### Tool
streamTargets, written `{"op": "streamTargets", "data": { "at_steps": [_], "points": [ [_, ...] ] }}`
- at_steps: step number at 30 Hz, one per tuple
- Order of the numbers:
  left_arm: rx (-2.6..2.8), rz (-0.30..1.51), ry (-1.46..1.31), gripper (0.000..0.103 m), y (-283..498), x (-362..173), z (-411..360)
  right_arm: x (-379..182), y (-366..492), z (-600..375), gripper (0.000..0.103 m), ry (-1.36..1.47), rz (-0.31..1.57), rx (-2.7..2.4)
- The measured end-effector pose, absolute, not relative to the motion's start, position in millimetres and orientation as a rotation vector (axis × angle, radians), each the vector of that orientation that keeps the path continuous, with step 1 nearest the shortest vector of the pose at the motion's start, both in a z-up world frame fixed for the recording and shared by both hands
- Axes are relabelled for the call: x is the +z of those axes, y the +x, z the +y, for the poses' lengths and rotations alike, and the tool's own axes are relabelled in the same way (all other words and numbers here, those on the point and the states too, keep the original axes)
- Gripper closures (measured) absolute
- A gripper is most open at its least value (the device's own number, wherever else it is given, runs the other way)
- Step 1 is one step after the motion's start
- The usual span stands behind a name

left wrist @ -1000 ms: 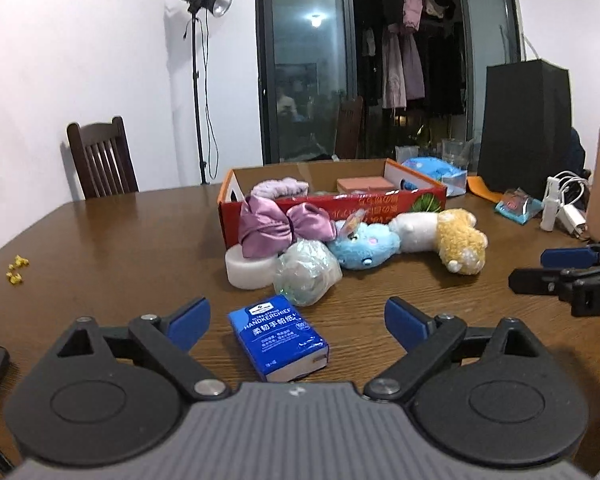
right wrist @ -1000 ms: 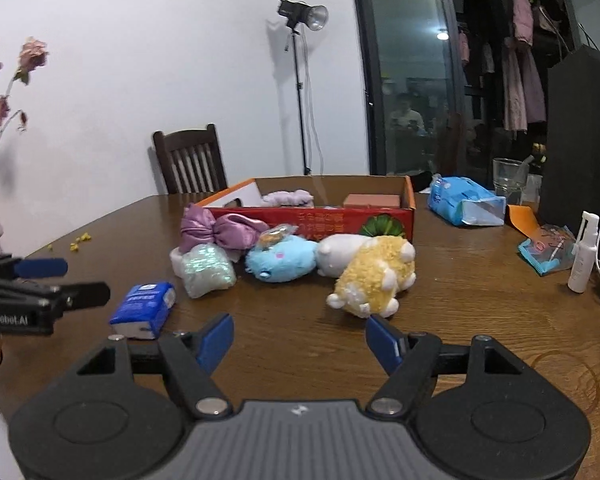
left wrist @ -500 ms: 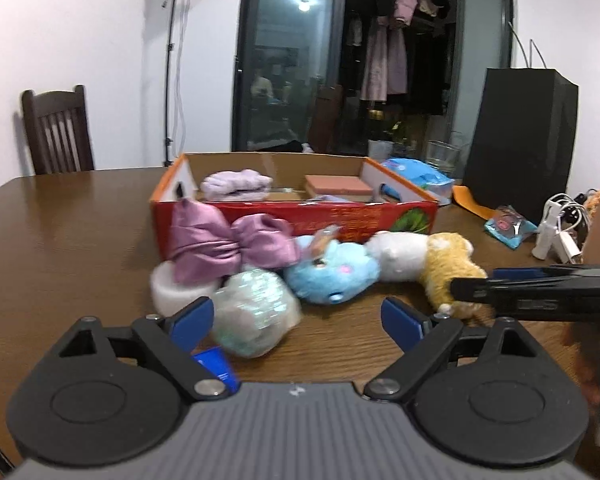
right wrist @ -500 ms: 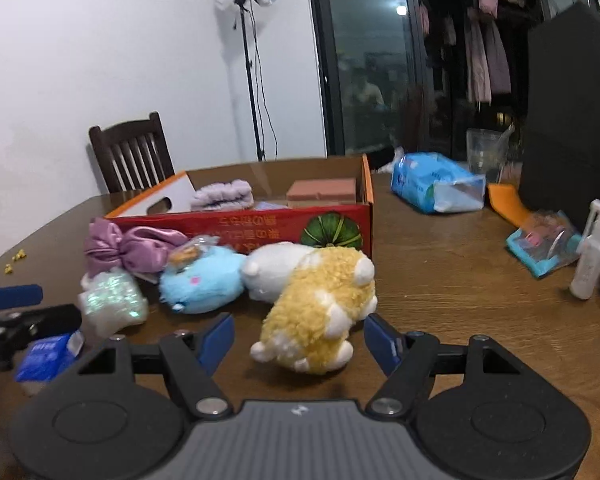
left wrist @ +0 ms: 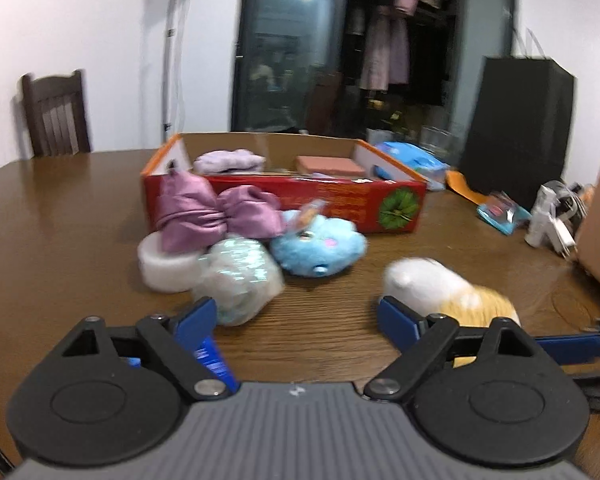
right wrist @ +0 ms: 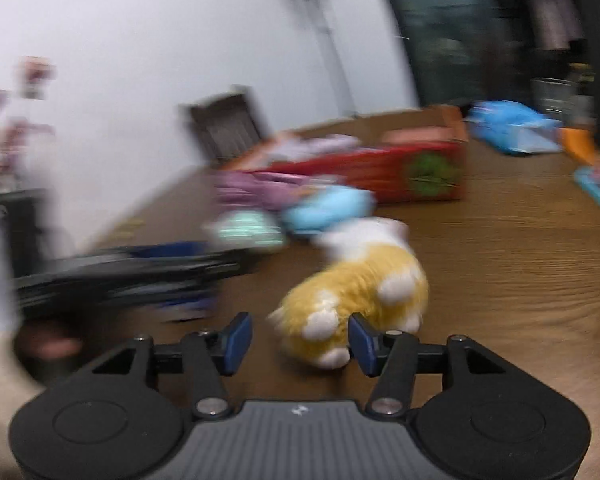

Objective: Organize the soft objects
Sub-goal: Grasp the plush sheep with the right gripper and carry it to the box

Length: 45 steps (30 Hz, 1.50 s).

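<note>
A yellow and white plush [right wrist: 356, 292] lies on the brown table, its rear end between the pads of my right gripper [right wrist: 300, 338]. The jaws are closing; the right pad touches the fur and the left pad stands off it. My left gripper [left wrist: 296, 316] is open over bare wood, its jaws closing slightly with nothing between them. A sparkly pouch [left wrist: 238, 280] lies by its left pad and a blue tissue pack [left wrist: 214, 360] under it. Beyond are a blue plush [left wrist: 320, 248], a purple satin bow [left wrist: 216, 212] on a white round pad [left wrist: 168, 268], and the red cardboard box [left wrist: 284, 200].
The box holds a lilac scrunchie [left wrist: 228, 160] and a pink block [left wrist: 328, 166]. A blue wipes pack [left wrist: 412, 160], black bag [left wrist: 520, 132], teal packet [left wrist: 500, 212] and charger with cables [left wrist: 552, 220] fill the right side. A chair [left wrist: 56, 116] stands far left.
My right gripper has come onto the yellow plush and narrowed its jaws around it; the plush now lies apart from the blue one. My left gripper has advanced over the tissue pack.
</note>
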<state>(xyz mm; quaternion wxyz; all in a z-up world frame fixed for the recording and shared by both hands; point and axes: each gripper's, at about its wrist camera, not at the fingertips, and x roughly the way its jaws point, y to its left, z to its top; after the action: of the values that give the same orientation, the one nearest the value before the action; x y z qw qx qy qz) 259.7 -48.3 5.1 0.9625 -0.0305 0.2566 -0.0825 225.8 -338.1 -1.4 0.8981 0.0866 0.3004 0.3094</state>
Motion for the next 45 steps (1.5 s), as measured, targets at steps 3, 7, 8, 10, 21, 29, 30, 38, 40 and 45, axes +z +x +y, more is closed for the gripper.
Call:
{"op": "streamTargets", "data": {
  "at_steps": [3,7,8,10,21,29,30,38,40,45],
  "points": [
    [-0.16,0.512,-0.101,0.015,250.7,11.6,-41.4,10.8,209.6,-350.0,0.05,0.191,0.52,0.633],
    [-0.261,0.544,-0.161,0.016,240.8,14.6,-48.2,-1.0,234.3,-366.5,0.048,0.23,0.542,0.453],
    [-0.287,0.562,-0.183,0.017,240.3,13.8,-51.4,-6.4,240.8,-367.4,0.048,0.243,0.552,0.432],
    [-0.322,0.598,-0.225,0.021,241.4,10.8,-57.2,-15.2,249.7,-366.7,0.048,0.274,0.561,0.437],
    [-0.331,0.669,-0.339,0.04,251.0,-4.7,-45.7,-26.2,248.6,-358.3,0.057,0.364,0.616,0.526],
    [-0.401,0.734,-0.459,0.06,266.3,-10.9,-56.1,-32.5,273.1,-358.3,0.053,0.449,0.624,0.499],
    [-0.397,0.73,-0.464,0.062,267.2,-10.2,-55.7,-33.9,276.0,-356.4,0.055,0.454,0.637,0.503],
    [-0.432,0.604,-0.515,0.062,335.9,64.3,-33.5,34.9,310.9,-347.3,0.057,0.393,0.477,0.524],
    [-0.416,0.602,-0.512,0.062,381.2,84.6,-23.3,59.2,347.5,-334.7,0.057,0.351,0.438,0.536],
    [-0.312,0.713,-0.55,0.062,502.4,87.1,-0.5,81.6,478.3,-297.8,0.057,0.318,0.507,0.543]
  ]
}}
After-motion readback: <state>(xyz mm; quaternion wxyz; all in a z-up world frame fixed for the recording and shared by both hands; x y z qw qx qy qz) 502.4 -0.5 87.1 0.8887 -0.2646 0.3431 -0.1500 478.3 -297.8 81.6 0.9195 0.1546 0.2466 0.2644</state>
